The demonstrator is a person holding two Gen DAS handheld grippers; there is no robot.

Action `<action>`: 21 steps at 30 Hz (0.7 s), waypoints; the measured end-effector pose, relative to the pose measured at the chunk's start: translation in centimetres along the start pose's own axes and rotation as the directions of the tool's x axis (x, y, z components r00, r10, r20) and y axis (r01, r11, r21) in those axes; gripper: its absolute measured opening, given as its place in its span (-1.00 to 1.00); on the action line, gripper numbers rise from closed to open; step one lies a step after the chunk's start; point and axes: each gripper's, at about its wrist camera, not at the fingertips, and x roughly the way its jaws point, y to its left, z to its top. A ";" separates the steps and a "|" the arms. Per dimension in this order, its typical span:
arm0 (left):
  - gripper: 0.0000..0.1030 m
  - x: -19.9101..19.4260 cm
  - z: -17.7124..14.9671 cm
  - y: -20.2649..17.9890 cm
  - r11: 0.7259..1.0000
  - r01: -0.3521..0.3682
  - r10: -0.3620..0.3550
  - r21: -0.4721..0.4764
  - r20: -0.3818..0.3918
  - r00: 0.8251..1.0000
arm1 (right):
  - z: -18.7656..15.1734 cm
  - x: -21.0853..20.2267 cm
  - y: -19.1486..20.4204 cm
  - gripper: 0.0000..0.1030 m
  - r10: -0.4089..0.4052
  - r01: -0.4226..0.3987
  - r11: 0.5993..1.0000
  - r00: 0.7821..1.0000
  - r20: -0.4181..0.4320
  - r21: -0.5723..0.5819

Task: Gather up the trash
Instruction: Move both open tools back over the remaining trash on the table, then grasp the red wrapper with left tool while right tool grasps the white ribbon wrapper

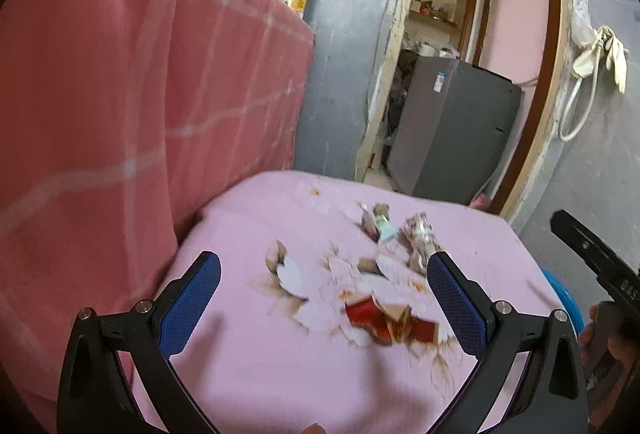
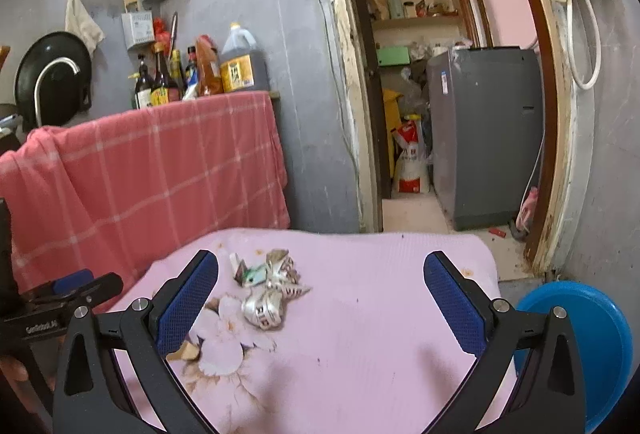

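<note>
2 open tools [image 1: 324,288] [image 2: 321,288] hover above scattered wrappers [image 2: 266,284].

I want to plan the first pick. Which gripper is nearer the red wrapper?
Left. The left gripper hangs open with the red wrapper between its fingers. The right gripper, also open, faces the silver wrappers farther along the pink cloth.

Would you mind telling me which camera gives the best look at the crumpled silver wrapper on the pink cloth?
The right wrist view: the silver wrapper lies sharp and unobstructed between the open fingers. In the left wrist view the same wrapper is blurred, sits farther back, and is partly hidden behind a blue finger pad.
</note>
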 end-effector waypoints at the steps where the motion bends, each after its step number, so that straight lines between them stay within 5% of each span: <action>1: 0.97 0.1 -0.2 -0.1 1.000 0.003 -0.003 0.004 -0.008 1.000 | -0.2 0.2 0.0 1.00 0.001 -0.001 1.000 1.000 -0.012 -0.002; 18: 0.95 2.7 -1.9 -2.4 0.995 0.088 -0.078 0.044 -0.180 0.981 | -1.6 2.9 -1.0 1.00 0.018 -0.012 0.999 0.989 -0.148 0.037; 21: 0.71 3.6 -2.0 -2.6 0.994 0.105 -0.095 0.035 -0.216 0.972 | -1.5 3.3 -1.0 1.00 0.030 -0.025 0.999 0.987 -0.159 0.039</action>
